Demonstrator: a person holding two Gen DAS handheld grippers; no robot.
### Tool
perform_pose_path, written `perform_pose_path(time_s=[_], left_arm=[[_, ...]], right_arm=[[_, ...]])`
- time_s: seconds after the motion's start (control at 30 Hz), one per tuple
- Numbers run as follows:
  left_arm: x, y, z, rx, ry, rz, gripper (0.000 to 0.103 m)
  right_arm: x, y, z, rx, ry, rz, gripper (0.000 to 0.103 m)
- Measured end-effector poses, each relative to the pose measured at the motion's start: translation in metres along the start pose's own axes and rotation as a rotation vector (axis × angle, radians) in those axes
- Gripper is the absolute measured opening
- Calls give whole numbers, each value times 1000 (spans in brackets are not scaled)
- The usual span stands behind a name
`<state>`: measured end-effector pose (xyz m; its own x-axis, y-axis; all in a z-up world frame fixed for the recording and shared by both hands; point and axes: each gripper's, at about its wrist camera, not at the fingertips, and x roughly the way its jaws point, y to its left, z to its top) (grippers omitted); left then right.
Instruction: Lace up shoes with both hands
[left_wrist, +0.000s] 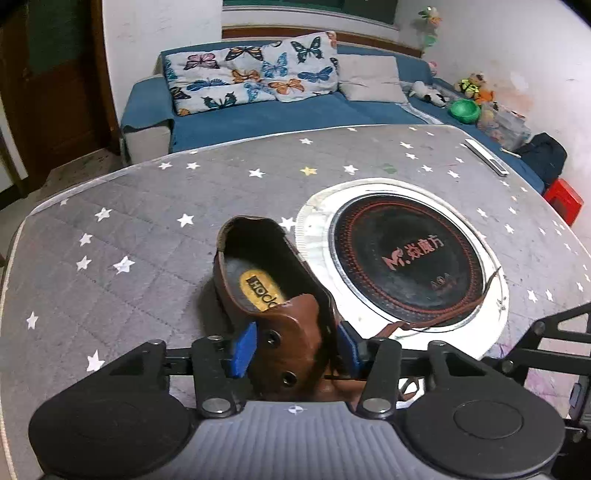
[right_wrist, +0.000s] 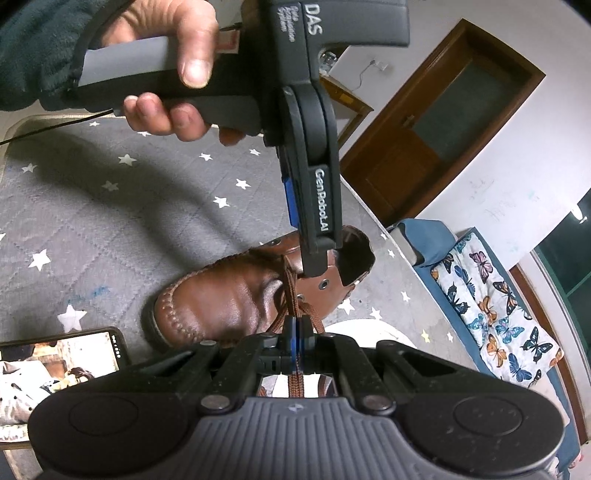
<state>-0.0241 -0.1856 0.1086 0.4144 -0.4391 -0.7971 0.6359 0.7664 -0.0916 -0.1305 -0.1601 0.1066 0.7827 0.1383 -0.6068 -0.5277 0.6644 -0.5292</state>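
A brown leather shoe (left_wrist: 266, 291) lies on the grey star-patterned table cover (left_wrist: 129, 236). My left gripper (left_wrist: 297, 350) is shut on the shoe's eyelet flaps, its blue pads (left_wrist: 243, 349) pressing both sides. A brown lace (left_wrist: 458, 306) trails right over the round cooktop (left_wrist: 406, 258). In the right wrist view the same shoe (right_wrist: 221, 299) points its toe left, and the left gripper (right_wrist: 316, 258) comes down from above onto its throat, held by a hand (right_wrist: 177, 55). My right gripper (right_wrist: 295, 332) is shut on the brown lace (right_wrist: 295, 384) just in front of the eyelets (right_wrist: 324, 283).
A phone (right_wrist: 62, 373) with a lit screen lies on the table left of the shoe's toe. A white bar (left_wrist: 485, 157) rests at the table's far right edge. Behind the table stand a blue sofa (left_wrist: 295, 110) with butterfly pillows and a red stool (left_wrist: 563, 199).
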Motion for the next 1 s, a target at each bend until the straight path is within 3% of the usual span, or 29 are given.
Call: perform_pose_path(time_s=[0.4,0.6,1.0], left_arm=[[2,5,1,-91,26,29,51],[5,22,-4,-135,32,-23,40],[1,51,-11,-143,6,-178,34]], right_arm=[[0,1,-3,-2,-2,0,1],[-1,2,-2,3,-17,0,1],[3,3,-1,0,-23,5,1]])
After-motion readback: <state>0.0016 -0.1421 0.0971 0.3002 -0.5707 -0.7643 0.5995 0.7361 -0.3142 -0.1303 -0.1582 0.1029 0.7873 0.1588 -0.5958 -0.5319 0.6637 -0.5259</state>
